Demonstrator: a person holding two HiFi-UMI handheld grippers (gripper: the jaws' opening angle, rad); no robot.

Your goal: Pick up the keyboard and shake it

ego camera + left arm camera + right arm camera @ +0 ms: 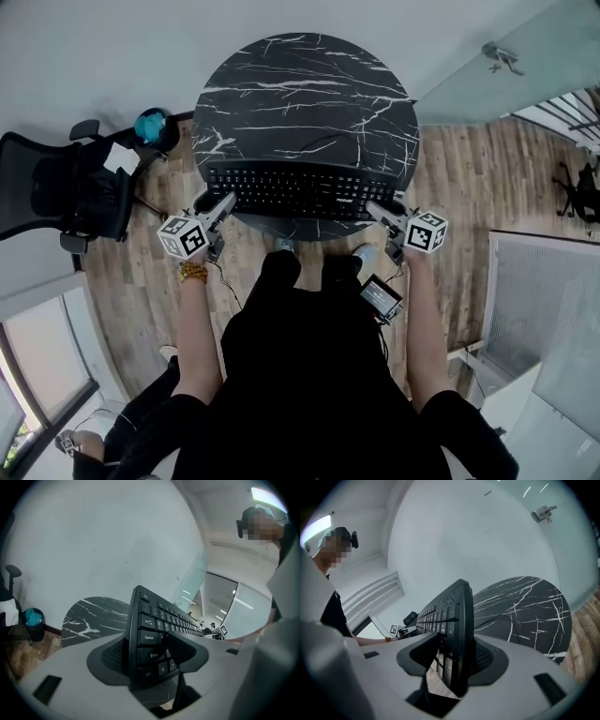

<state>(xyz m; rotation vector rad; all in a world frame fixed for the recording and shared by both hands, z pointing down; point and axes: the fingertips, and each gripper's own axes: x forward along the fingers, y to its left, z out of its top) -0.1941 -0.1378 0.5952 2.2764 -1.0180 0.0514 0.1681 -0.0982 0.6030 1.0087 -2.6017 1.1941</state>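
Left hand-held gripper [147,651], right hand-held gripper [457,656] — clamping keyboard [300,190].

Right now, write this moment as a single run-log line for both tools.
left tool: shut on keyboard left end | right tool: shut on right end | keyboard: over table near edge | lifted: unclear

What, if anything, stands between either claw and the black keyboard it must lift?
Nothing visible: the left claw and right claw each grip one end of the black plastic keyboard at the round black marble table's near edge.
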